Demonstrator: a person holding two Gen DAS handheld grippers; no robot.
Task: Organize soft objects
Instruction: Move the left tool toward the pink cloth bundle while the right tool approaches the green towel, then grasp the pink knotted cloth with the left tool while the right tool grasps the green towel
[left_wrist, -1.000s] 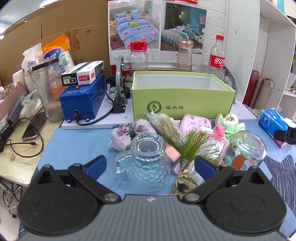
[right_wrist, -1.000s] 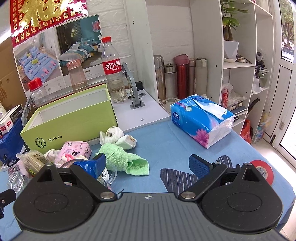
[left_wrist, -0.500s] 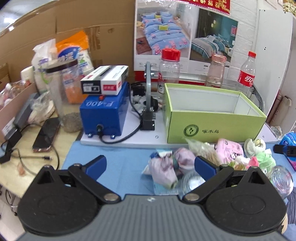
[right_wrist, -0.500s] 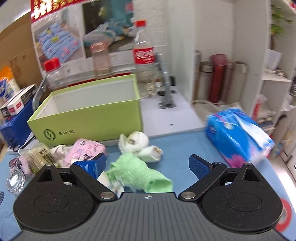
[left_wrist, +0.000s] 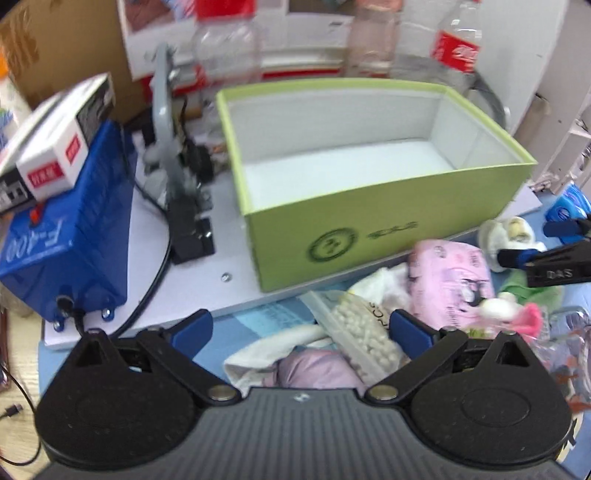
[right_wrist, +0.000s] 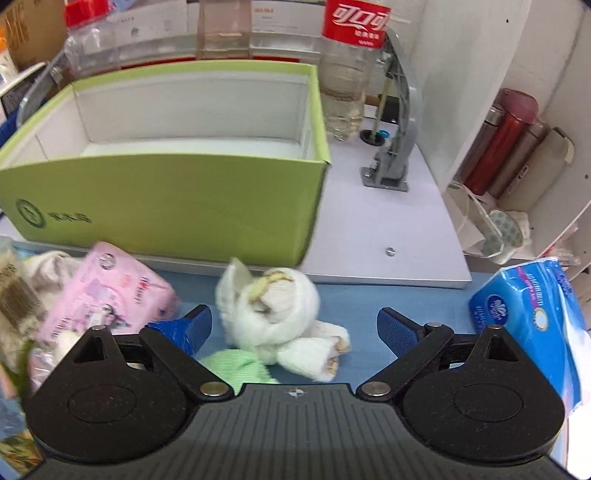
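Both hand-held grippers, left (left_wrist: 301, 330) and right (right_wrist: 294, 326), stand wide open and hold nothing. The white rolled cloth (right_wrist: 273, 306) lies on the blue counter (right_wrist: 369, 302) between the right fingers (in front of the green box (right_wrist: 166, 192)), beside the pink pack (right_wrist: 107, 295).

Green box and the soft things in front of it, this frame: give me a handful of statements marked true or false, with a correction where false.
1. The green box has nothing in it. True.
2. The right hand-held gripper is shut on the white rolled cloth. False: it is open, and the cloth lies between its fingers on the blue mat.
3. The pink packet lies outside the box, in front of it. True.
4. The cola bottle lies on its side on the mat. False: it stands upright behind the box's right end.
5. The left hand-held gripper is open. True.
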